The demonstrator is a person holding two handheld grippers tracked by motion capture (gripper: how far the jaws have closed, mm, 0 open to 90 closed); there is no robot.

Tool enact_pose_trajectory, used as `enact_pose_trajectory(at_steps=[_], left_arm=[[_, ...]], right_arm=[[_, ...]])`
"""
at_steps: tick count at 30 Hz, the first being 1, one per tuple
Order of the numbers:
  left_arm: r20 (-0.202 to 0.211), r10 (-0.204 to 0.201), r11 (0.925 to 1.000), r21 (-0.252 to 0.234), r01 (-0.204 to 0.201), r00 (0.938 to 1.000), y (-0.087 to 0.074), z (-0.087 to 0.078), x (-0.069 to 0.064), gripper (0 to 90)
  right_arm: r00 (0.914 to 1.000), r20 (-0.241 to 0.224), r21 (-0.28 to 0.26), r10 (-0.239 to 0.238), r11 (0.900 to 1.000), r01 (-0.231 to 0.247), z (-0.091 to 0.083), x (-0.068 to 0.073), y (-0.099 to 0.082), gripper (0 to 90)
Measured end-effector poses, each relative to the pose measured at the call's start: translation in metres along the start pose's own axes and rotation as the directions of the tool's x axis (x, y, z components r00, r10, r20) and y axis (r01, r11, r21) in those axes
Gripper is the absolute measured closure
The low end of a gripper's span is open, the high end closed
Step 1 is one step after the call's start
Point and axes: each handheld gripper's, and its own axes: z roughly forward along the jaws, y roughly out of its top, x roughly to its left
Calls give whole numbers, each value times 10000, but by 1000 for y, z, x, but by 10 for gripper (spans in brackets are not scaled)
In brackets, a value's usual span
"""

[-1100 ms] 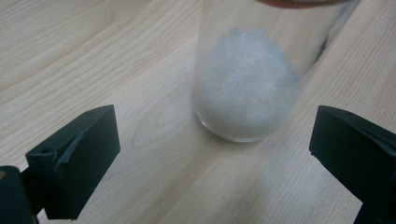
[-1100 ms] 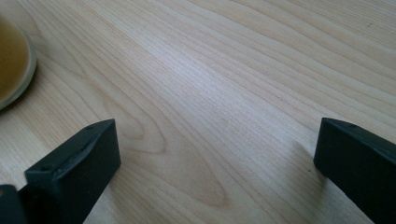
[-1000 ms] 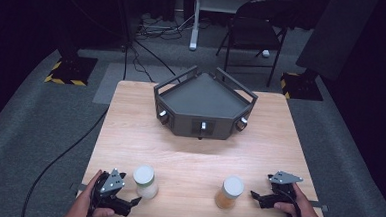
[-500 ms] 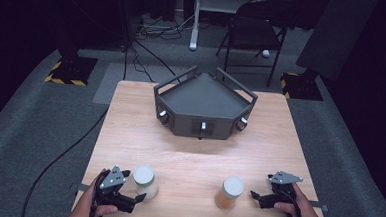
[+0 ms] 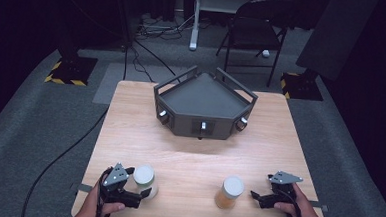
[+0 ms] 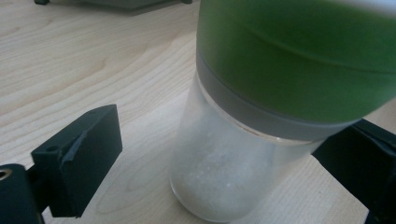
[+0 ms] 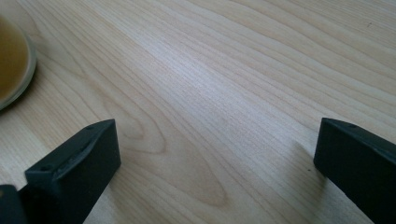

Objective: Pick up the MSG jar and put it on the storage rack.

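A: Left gripper view first: the left claw (image 6: pixel 224 154) stands wide open, its two black jaws on either side of a frosted jar (image 6: pixel 233 177). A clear gap shows between the near jaw and the glass. The far jaw is half hidden behind the jar, so I cannot tell whether it touches.

B: What is cut off there?

A: The jar's green cap (image 6: pixel 299 56) runs out of the top and right edges, and it is blurred from being so close. Something pale and grainy lies at the jar's bottom, hard to make out through the frosting. No label or writing can be read on it.

B: And the other hand?

A: The right claw (image 7: pixel 217 154) is also wide open, with nothing but bare table (image 7: pixel 224 70) between its jaws. At the left edge a slice of an amber jar (image 7: pixel 11 60) is cut off by the frame.

B: Where do they sit overall?

A: From the high view, the frosted jar stands upright near the table's front left edge, with the left claw (image 5: pixel 144 192) around it, held by a hand (image 5: pixel 95 206). The amber jar (image 5: pixel 229 193) stands front right, just beside the right claw (image 5: pixel 253 195) but apart from it. A dark angular tray (image 5: pixel 203 106) sits farther back, its knobs too small to read. Beyond it a chair (image 5: pixel 258 24) fades into the dark floor.
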Motion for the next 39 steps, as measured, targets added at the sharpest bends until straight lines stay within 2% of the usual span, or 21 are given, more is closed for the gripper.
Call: enact_pose_trajectory(at_steps=[5,6,9,13,14,15,17,19,23,25,31,39], left_arm=[[-231,94,9996,-253,-100,9997,-2,3,-9,74],[-196,48,9994,-330,-54,9998,-2,3,-9,110],[-153,134,9988,-460,-141,9998,-2,5,-10,138],[164,480,9975,-520,-471,9987,0,7,-7,274],[164,480,9975,-520,-471,9987,0,7,-7,296],[82,718,9958,-567,-713,9974,1,8,-10,319],[-208,972,9935,-582,-982,9950,2,9,-17,331],[-306,1049,9923,-632,-1066,9940,2,10,-19,336],[-360,991,9922,-730,-1015,9944,2,10,-20,343],[-528,1047,9907,-813,-1088,9931,3,11,-23,347],[-521,1132,9904,-732,-1168,9922,7,12,-25,350],[-444,1040,9923,-632,-1067,9936,13,12,-24,350]], right_arm=[[10000,1,-1,-1,10000,1,0,0,0,0],[10000,-1,-2,-1,10000,1,0,0,0,0],[10000,1,-1,0,10000,0,0,0,0,0],[10000,-1,0,2,10000,-2,0,0,0,0],[10000,-1,0,2,10000,-2,0,0,0,0],[10000,-2,1,2,10000,-2,0,0,0,0],[10000,-2,0,1,10000,-1,0,0,0,0],[10000,-2,0,2,10000,-2,0,0,0,0],[10000,-2,0,3,10000,-3,0,0,0,0],[10000,-1,-1,0,10000,0,0,0,0,0],[10000,-1,1,3,10000,-3,0,0,0,0],[10000,-3,2,8,10000,-8,0,0,0,0]])
